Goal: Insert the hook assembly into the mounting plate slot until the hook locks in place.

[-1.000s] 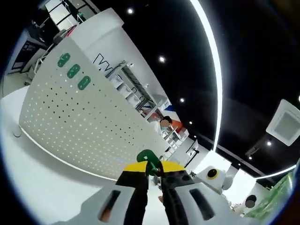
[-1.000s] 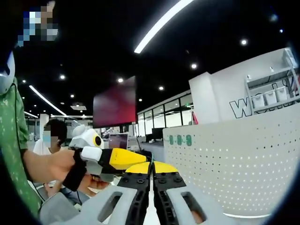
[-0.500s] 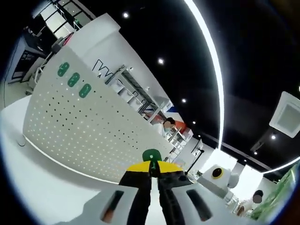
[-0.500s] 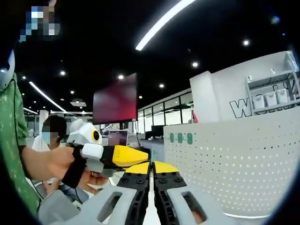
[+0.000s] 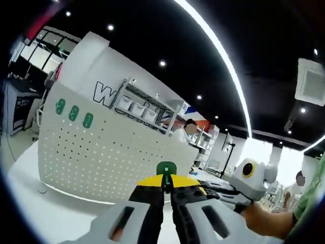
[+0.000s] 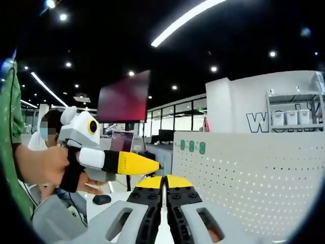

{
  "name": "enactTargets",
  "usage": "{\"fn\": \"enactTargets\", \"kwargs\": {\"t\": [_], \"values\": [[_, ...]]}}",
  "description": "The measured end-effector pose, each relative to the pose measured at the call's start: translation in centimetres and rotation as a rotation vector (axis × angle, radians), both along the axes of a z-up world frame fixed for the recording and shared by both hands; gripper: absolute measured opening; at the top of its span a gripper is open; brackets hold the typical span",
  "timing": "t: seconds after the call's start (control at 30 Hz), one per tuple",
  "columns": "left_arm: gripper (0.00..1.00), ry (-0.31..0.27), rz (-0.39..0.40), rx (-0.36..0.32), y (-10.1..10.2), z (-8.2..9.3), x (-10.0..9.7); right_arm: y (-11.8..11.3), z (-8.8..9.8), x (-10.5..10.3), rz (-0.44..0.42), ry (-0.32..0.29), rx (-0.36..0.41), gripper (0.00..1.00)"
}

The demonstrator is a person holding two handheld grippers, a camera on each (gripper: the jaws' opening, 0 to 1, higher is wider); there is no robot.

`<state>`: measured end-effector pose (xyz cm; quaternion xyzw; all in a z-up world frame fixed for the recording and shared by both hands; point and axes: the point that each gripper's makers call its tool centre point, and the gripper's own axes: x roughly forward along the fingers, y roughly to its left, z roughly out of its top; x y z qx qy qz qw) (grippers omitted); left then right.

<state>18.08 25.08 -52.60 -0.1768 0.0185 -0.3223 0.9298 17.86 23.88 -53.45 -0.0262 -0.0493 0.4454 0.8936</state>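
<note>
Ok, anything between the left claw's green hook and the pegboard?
No. In the left gripper view the green hook at the left claw faces the white pegboard across open air.

One pegboard (image 5: 106,152) — three green hooks (image 5: 73,113) on it, a fourth, seemingly, pinched in one gripper (image 5: 166,189).

Large dark letters are showing on the white wall (image 5: 104,76) behind the shelves (image 5: 139,104) — only "W" and part of a next letter can be read in the left gripper view, the rest being hidden by the shelves. In the right gripper view the same lettering (image 6: 259,121) is reading roughly "Wo" before the shelves cover it — no other text is legible.
</note>
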Motion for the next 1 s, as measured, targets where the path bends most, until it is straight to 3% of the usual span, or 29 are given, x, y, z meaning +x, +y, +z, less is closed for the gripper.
{"fn": "enactTargets", "kwargs": {"t": [0.23, 0.5, 0.7, 1.0], "values": [[0.04, -0.11, 0.045, 0.185, -0.22, 0.41, -0.23, 0.14, 0.01, 0.15, -0.003, -0.014, -0.017, 0.0], [0.04, -0.137, 0.049, 0.212, -0.29, 0.47, -0.06, -0.01, 0.1, 0.37, -0.002, -0.026, -0.003, 0.0], [0.04, -0.174, 0.063, 0.267, -0.59, 0.5, 0.23, 0.12, 0.46, 0.36, 0.015, -0.004, 0.042, 0.0], [0.04, -0.18, 0.072, 0.272, -0.48, 0.67, 0.36, 0.13, 0.52, 0.41, 0.021, 0.013, 0.073, 0.0]]}}
